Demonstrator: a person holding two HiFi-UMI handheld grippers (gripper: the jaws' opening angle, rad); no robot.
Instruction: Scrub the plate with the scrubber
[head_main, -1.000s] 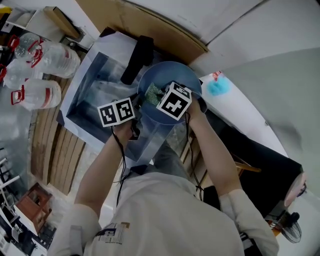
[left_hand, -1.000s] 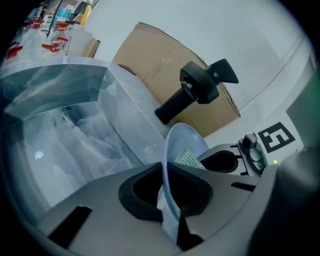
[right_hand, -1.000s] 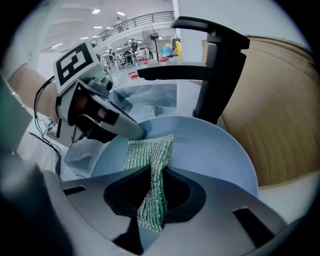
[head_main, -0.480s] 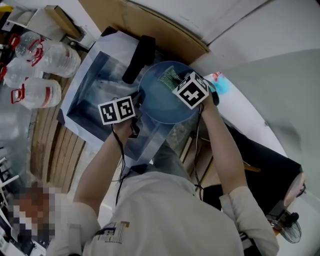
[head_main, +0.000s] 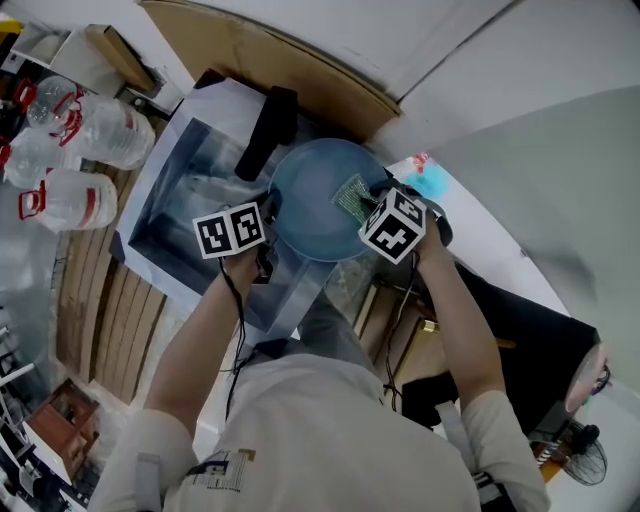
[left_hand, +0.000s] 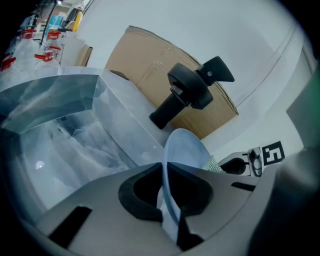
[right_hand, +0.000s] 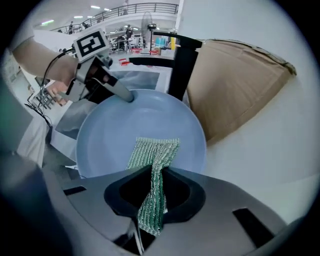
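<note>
A pale blue plate (head_main: 315, 200) (right_hand: 142, 130) is held up over the sink. My left gripper (head_main: 268, 208) (left_hand: 167, 202) is shut on the plate's left rim (left_hand: 167, 170), seen edge-on between its jaws. The green scrubber (head_main: 353, 198) (right_hand: 152, 170), a ribbed mesh cloth, lies flat against the plate's face near its right side. It is pinched in my right gripper (head_main: 378, 205) (right_hand: 152, 200), which is shut on the cloth's lower end. The left gripper (right_hand: 107, 82) shows at the plate's far rim in the right gripper view.
A clear-walled sink basin (head_main: 190, 215) (left_hand: 60, 125) sits below the plate, with a black faucet (head_main: 262, 130) (left_hand: 187, 95) (right_hand: 182, 60) beside it. A cardboard sheet (head_main: 270, 60) (left_hand: 145, 65) (right_hand: 240, 85) leans behind. Water bottles (head_main: 70, 150) stand at left. A blue object (head_main: 432, 178) lies on the white counter.
My right gripper has swept the scrubber from the plate's upper part down toward its right edge. The left gripper and the plate have stayed nearly still.
</note>
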